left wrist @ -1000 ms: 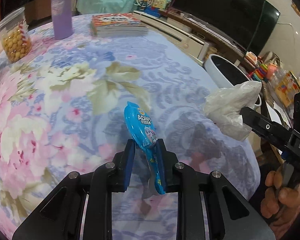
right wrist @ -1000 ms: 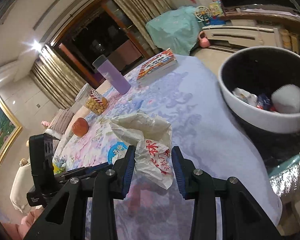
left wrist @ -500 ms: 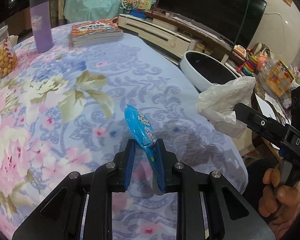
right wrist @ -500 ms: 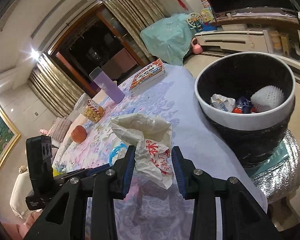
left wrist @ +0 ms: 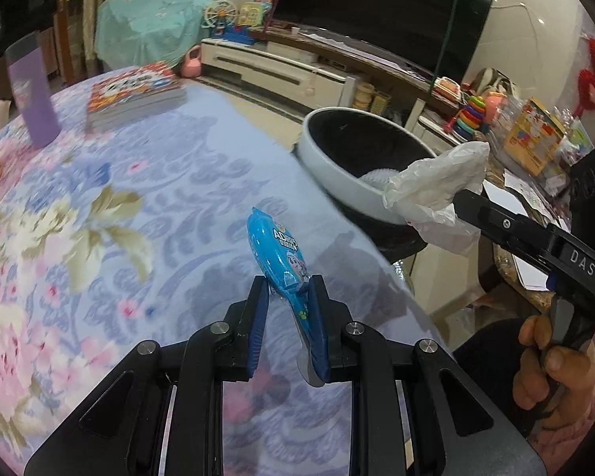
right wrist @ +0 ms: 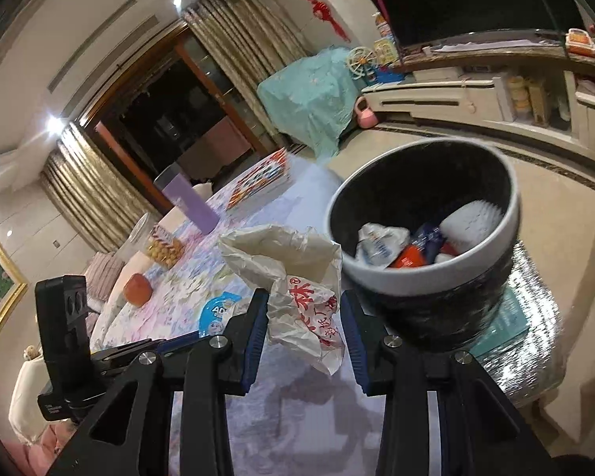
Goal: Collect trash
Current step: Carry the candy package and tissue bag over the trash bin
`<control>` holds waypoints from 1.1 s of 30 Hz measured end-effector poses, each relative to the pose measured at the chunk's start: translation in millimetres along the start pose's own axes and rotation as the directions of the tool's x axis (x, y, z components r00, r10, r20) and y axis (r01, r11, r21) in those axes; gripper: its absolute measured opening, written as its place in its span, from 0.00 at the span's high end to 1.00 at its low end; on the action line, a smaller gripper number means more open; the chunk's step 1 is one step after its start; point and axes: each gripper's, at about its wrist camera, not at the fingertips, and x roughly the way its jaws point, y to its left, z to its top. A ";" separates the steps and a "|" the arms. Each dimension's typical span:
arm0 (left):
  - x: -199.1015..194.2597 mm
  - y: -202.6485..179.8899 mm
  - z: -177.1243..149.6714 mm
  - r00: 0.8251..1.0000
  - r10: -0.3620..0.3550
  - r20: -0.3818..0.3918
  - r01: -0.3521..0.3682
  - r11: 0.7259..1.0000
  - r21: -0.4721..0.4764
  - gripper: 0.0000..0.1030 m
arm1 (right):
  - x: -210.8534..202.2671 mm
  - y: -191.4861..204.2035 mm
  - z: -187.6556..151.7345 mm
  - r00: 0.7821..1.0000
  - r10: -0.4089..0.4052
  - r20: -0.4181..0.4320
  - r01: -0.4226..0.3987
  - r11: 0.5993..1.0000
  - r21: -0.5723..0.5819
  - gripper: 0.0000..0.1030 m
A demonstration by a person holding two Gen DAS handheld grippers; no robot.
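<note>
We see the left gripper (left wrist: 288,309) clamped narrowly on a blue snack wrapper (left wrist: 275,252); the wrapper's lower end sits between the blue pads, pressed against the right pad, and its upper end sticks out forward above the floral tablecloth (left wrist: 99,214). The right gripper (right wrist: 303,323) stands wider, with a crumpled white plastic bag (right wrist: 293,273) between its pads; we cannot tell whether both pads touch it. The bag hangs just beside the rim of the trash bin (right wrist: 428,273), not over its opening. The bin holds wrappers and white foam netting (right wrist: 470,222). A book (left wrist: 135,93) and a purple cup (left wrist: 33,97) stand farther along the table.
</note>
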 end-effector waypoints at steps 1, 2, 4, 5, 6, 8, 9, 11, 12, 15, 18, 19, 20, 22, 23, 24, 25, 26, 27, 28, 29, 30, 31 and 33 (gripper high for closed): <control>1.5 -4.4 3.9 1.000 -0.005 0.002 0.005 1.000 0.007 0.81 | -2.2 -2.6 2.4 1.000 -0.007 0.006 0.007 1.000 0.000 0.63; 2.8 -8.9 7.5 1.000 -0.008 0.005 0.008 1.000 0.015 0.81 | -3.8 -4.7 4.9 1.000 -0.013 0.010 0.013 1.000 0.000 0.63; 5.9 -16.3 15.0 1.000 -0.016 0.007 0.016 0.999 0.029 0.81 | -7.5 -11.8 11.4 0.999 -0.028 0.018 0.028 1.000 0.000 0.63; 8.0 -20.0 18.7 1.000 -0.020 0.006 0.020 0.999 0.036 0.81 | -9.1 -14.8 14.1 0.999 -0.036 0.021 0.036 0.999 0.001 0.63; 9.8 -23.8 21.9 1.000 -0.021 0.007 0.020 0.999 0.044 0.81 | -11.0 -19.1 17.6 0.999 -0.046 0.025 0.045 0.999 0.004 0.63; 14.2 -29.4 28.4 1.000 -0.024 0.006 0.024 0.998 0.055 0.81 | -14.0 -24.9 22.6 0.998 -0.058 0.032 0.058 0.998 0.007 0.63; 16.6 -32.6 32.5 1.000 -0.028 0.007 0.028 0.998 0.060 0.81 | -15.2 -27.6 25.3 0.997 -0.065 0.036 0.065 0.998 0.006 0.63; 20.4 -37.5 38.7 0.999 -0.032 0.007 0.031 0.997 0.066 0.81 | -17.1 -32.1 29.8 0.996 -0.074 0.042 0.074 0.997 0.006 0.63; 21.7 -38.8 40.8 0.999 -0.034 0.007 0.033 0.997 0.067 0.81 | -17.9 -33.9 31.8 0.996 -0.077 0.045 0.077 0.997 0.006 0.63; 27.5 -45.6 50.2 0.999 -0.038 0.007 0.038 0.996 0.077 0.81 | -20.6 -38.7 38.3 0.995 -0.087 0.056 0.087 0.996 0.003 0.63; 33.0 -52.0 58.0 0.999 -0.046 0.004 0.045 0.996 0.081 0.81 | -21.8 -42.2 44.3 0.993 -0.095 0.064 0.095 0.995 0.005 0.63; 34.0 -52.8 60.2 0.999 -0.049 0.003 0.048 0.996 0.081 0.81 | -21.7 -43.0 46.8 0.993 -0.097 0.066 0.097 0.995 0.002 0.63; 35.9 -55.2 63.6 0.999 -0.051 0.002 0.051 0.995 0.086 0.81 | -21.5 -43.1 48.4 0.993 -0.100 0.069 0.100 0.995 -0.002 0.63; 37.8 -58.4 68.6 0.999 -0.053 0.006 0.052 0.994 0.093 0.81 | -20.6 -45.0 52.3 0.992 -0.104 0.070 0.104 0.995 -0.007 0.63; 38.7 -59.6 71.1 0.998 -0.055 0.007 0.055 0.994 0.094 0.81 | -19.8 -46.3 54.5 0.992 -0.106 0.068 0.107 0.994 -0.008 0.63; 40.0 -60.6 73.6 0.998 -0.057 0.008 0.056 0.994 0.096 0.81 | -18.8 -47.1 57.0 0.992 -0.108 0.067 0.109 0.994 -0.010 0.63; 41.4 -61.6 76.3 0.998 -0.056 0.010 0.055 0.994 0.100 0.81 | -17.8 -48.8 59.2 0.992 -0.111 0.067 0.112 0.994 -0.011 0.63; 42.9 -62.5 79.0 0.998 -0.054 0.012 0.052 0.993 0.102 0.81 | -16.7 -50.4 60.8 0.991 -0.114 0.066 0.115 0.993 -0.012 0.63; 44.5 -62.6 81.2 0.999 -0.051 0.012 0.050 0.993 0.104 0.81 | -15.6 -52.7 61.6 0.991 -0.116 0.064 0.117 0.993 -0.011 0.63; 46.5 -63.0 83.6 0.999 -0.051 0.011 0.049 0.993 0.105 0.81 | -14.6 -55.0 63.1 0.991 -0.118 0.061 0.119 0.993 -0.011 0.63; 48.6 -63.6 85.8 0.999 -0.051 0.010 0.050 0.993 0.105 0.81 | -13.2 -57.1 64.4 0.991 -0.122 0.058 0.123 0.992 -0.010 0.63; 50.4 -63.7 88.0 0.999 -0.050 0.010 0.049 0.993 0.105 0.81 | -11.4 -59.7 65.6 0.991 -0.125 0.055 0.126 0.992 -0.009 0.63; 52.2 -63.9 89.9 0.999 -0.050 0.009 0.049 0.993 0.103 0.81 | -10.0 -61.8 66.8 0.991 -0.127 0.050 0.128 0.992 -0.008 0.63; 55.5 -63.9 93.2 0.998 -0.055 0.006 0.055 0.993 0.100 0.81 | -6.9 -64.4 68.4 0.990 -0.135 0.042 0.135 0.991 -0.007 0.63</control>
